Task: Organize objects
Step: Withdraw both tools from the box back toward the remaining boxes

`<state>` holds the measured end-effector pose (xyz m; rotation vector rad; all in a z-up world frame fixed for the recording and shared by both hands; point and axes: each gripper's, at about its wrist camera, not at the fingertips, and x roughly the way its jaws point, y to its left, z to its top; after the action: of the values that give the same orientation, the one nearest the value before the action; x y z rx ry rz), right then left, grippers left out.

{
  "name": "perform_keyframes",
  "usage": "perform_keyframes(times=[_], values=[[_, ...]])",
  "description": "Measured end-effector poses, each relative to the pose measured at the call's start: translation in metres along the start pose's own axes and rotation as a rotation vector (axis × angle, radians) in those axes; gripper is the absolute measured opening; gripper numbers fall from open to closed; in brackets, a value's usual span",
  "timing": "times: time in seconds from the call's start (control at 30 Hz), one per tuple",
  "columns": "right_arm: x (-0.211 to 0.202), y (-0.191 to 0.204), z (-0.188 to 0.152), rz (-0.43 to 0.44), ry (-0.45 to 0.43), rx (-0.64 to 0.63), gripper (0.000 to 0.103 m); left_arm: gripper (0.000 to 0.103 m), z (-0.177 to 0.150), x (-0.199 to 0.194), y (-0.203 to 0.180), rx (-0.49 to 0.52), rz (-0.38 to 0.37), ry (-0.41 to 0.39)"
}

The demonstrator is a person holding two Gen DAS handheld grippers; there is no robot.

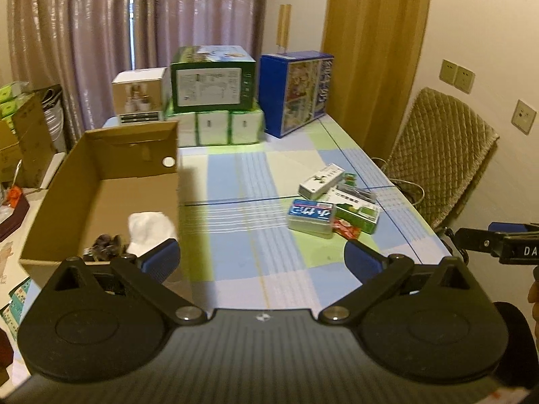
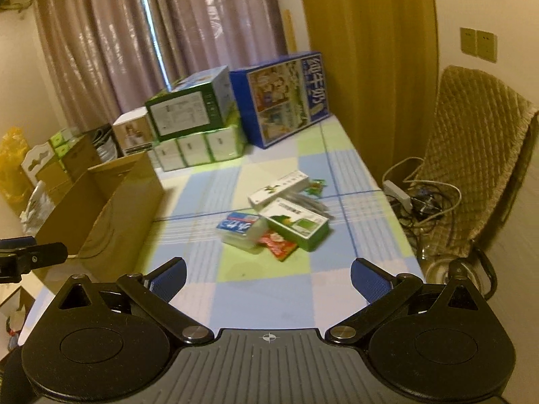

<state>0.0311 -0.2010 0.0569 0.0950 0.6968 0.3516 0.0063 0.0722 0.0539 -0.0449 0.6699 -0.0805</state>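
The left gripper (image 1: 262, 262) hovered over the checked tablecloth (image 1: 235, 181), jaws spread wide and empty, as were the right gripper's (image 2: 268, 281). Ahead and right of it lay the pile of small boxes (image 1: 331, 202); the white box (image 1: 321, 181) on top pointed its long axis diagonally away. The cardboard box (image 1: 101, 181) sat at left.

Small packets (image 2: 276, 222) heaped beside open cardboard box (image 1: 101, 181)
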Motion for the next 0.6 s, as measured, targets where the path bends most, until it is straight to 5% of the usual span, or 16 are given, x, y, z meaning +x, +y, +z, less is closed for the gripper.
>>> perform_keyframes(times=[0.6], values=[[0.041,-0.039,0.008,-0.007,0.05,-0.045,0.101,0.102,0.014,0.076,-0.043,0.09,-0.106,0.091]])
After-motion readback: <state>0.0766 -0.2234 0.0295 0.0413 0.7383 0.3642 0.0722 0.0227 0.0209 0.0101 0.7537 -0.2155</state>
